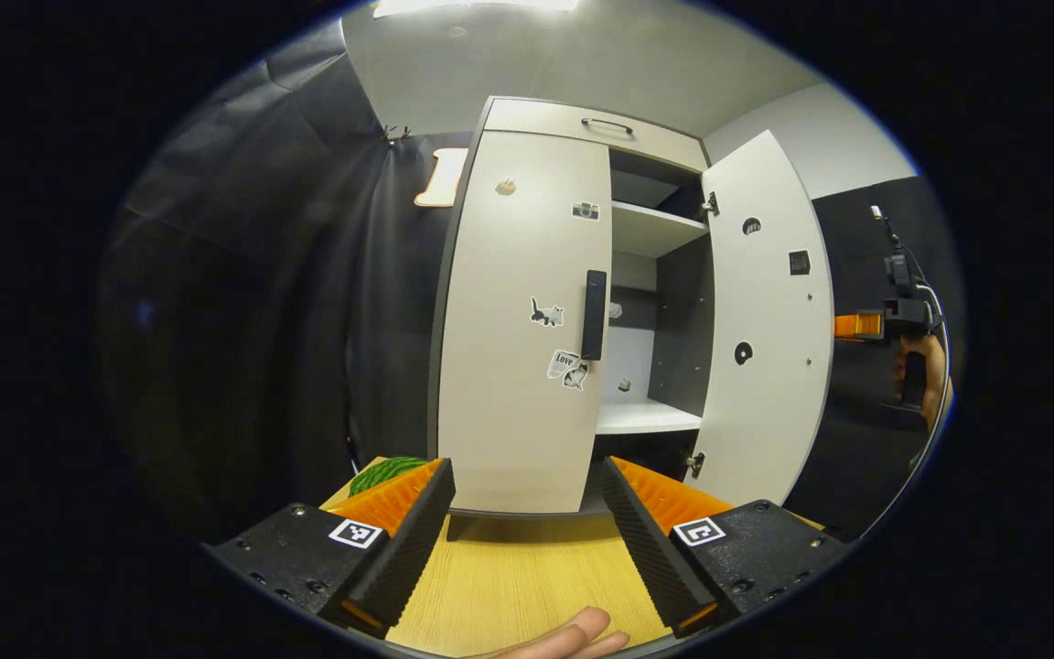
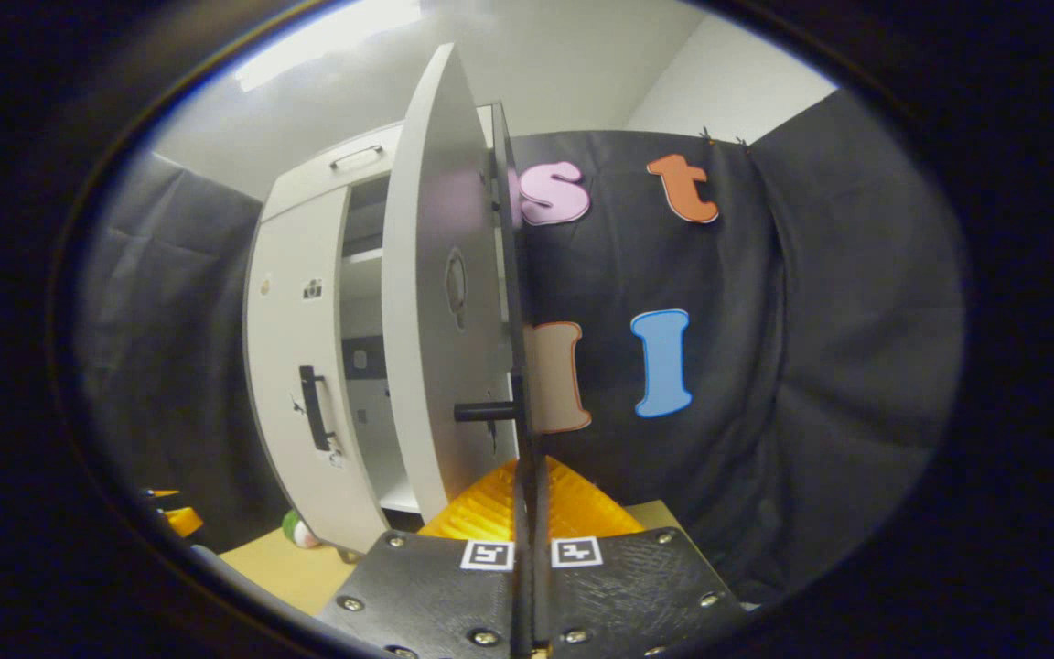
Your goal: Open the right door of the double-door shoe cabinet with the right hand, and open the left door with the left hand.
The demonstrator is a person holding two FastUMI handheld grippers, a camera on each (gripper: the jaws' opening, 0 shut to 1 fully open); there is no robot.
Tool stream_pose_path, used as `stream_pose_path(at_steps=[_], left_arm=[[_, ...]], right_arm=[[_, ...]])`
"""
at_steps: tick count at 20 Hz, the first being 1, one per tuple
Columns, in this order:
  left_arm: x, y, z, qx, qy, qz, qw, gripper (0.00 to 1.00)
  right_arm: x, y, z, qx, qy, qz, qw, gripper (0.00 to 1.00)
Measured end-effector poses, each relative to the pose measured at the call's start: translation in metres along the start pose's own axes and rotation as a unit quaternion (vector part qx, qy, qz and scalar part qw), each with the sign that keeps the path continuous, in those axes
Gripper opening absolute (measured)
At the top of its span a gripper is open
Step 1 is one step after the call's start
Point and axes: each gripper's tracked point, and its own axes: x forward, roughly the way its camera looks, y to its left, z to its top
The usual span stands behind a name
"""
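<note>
The white double-door shoe cabinet [image 1: 527,229] stands on a wooden tabletop [image 1: 509,586]. Its left door [image 1: 518,384] is closed, with a black vertical handle [image 1: 593,314] at its inner edge. My left gripper [image 1: 527,540] is open, a short way in front of that door's lower part and touching nothing. The right door [image 1: 769,320] is swung wide open, and I see its inner face. In the right gripper view this door [image 2: 440,302] shows edge-on, and my right gripper [image 2: 527,485] is shut on its free edge. The right gripper [image 1: 861,325] also shows at that edge, held by a hand.
Shelves [image 1: 650,416] show inside the open half. A drawer with a handle [image 1: 607,124] tops the cabinet. A green striped object [image 1: 385,474] lies on the table left of the cabinet foot. Black cloth walls stand behind and to both sides. A fingertip [image 1: 573,636] shows at the bottom edge.
</note>
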Motion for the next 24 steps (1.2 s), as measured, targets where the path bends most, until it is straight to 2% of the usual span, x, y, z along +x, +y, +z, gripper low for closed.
stream_pose_path(at_steps=[2, 3, 4, 8, 13, 17, 19, 20, 24], left_arm=[[0.007, 0.001, 0.004, 0.004, 0.001, 0.005, 1.0, 0.99], [0.013, 0.0, 0.007, 0.008, 0.001, 0.005, 1.0, 0.99], [0.02, 0.0, 0.01, 0.011, 0.001, 0.006, 1.0, 0.99], [0.054, -0.008, 0.013, 0.004, 0.018, -0.002, 1.0, 0.99], [0.105, -0.019, 0.021, -0.012, 0.013, -0.005, 1.0, 1.0], [0.152, -0.037, 0.047, -0.018, -0.013, -0.019, 1.0, 1.0], [0.177, -0.043, 0.062, -0.03, -0.021, -0.016, 0.999, 0.99], [0.191, -0.048, 0.072, -0.037, -0.024, -0.018, 0.999, 0.99], [0.234, -0.056, 0.094, -0.022, -0.03, -0.003, 0.999, 0.99]], right_arm=[[-0.007, -0.013, -0.001, -0.026, -0.01, -0.018, 0.999, 0.02], [-0.017, -0.013, -0.001, -0.042, -0.013, -0.021, 0.999, 0.19], [-0.024, -0.016, -0.001, -0.058, -0.021, -0.03, 0.998, 0.24], [-0.073, -0.018, -0.017, -0.073, -0.042, -0.05, 0.995, 0.97], [-0.14, -0.016, -0.072, -0.046, -0.021, -0.091, 0.995, 0.97], [-0.184, 0.016, -0.11, 0.024, -0.04, -0.074, 0.996, 0.98], [-0.203, 0.034, -0.13, 0.037, -0.045, -0.056, 0.997, 1.0], [-0.21, 0.037, -0.136, 0.039, -0.046, -0.057, 0.997, 0.97], [-0.233, 0.035, -0.147, 0.033, -0.048, -0.088, 0.994, 1.0]])
